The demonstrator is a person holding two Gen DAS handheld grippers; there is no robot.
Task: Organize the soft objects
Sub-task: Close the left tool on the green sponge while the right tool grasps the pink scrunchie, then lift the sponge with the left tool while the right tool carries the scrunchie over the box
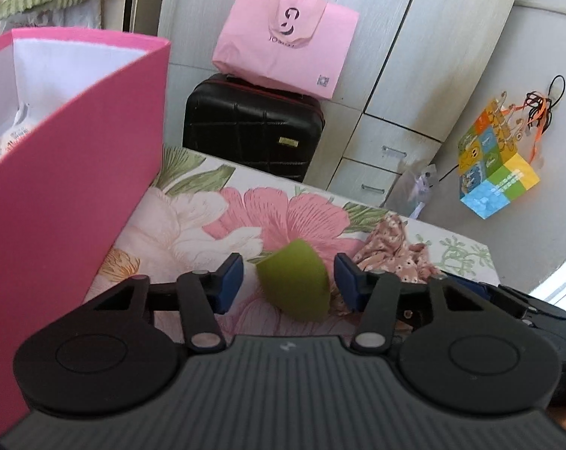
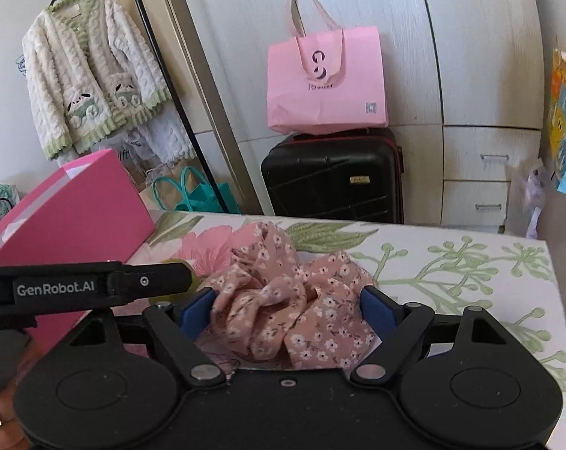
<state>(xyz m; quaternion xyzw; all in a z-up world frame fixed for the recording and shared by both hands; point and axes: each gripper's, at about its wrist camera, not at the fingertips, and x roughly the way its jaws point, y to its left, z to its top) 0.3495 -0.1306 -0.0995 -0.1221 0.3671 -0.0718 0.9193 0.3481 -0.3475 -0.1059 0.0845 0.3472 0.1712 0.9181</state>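
Your left gripper (image 1: 288,281) is spread around the green sponge (image 1: 294,285) on the floral table (image 2: 470,262), right of the pink box (image 1: 76,187). Your right gripper (image 2: 288,313) is spread around the floral scrunchie (image 2: 283,300), untouched.

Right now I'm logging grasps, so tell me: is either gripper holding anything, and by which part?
Nothing is held. The left gripper is open around the green sponge, and the right gripper is open around the floral cloth, jaws not yet closed.
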